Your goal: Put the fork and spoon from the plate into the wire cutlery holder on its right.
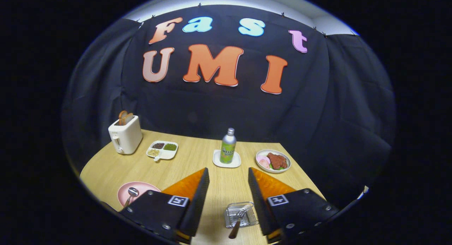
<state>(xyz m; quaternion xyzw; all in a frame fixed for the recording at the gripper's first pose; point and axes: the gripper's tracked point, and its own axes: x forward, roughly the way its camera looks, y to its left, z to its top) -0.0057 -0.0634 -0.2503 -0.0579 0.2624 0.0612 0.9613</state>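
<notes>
— Fingers first: how do we see the gripper point(228, 174)?

— We see it spread wide above the table point(212, 188), gripping nothing.

— And the fork point(238, 220)?

— We find it leaning in the wire cutlery holder point(239, 214), between the fingers, handle toward us.

— The spoon point(131, 195)?

— We see it lying on the pink plate point(141, 189), beside the left finger. Beyond stand a bottle point(228, 146), a toaster point(125, 136) and two food dishes.

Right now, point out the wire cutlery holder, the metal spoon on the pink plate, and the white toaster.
Wire cutlery holder point(231, 216), gripper view: on its front mesh wall, between the open fingers.
Metal spoon point(132, 192), gripper view: on its bowl.
Round pink plate point(148, 187), gripper view: on its bare surface.
White toaster point(126, 137), gripper view: on its front side.
</notes>
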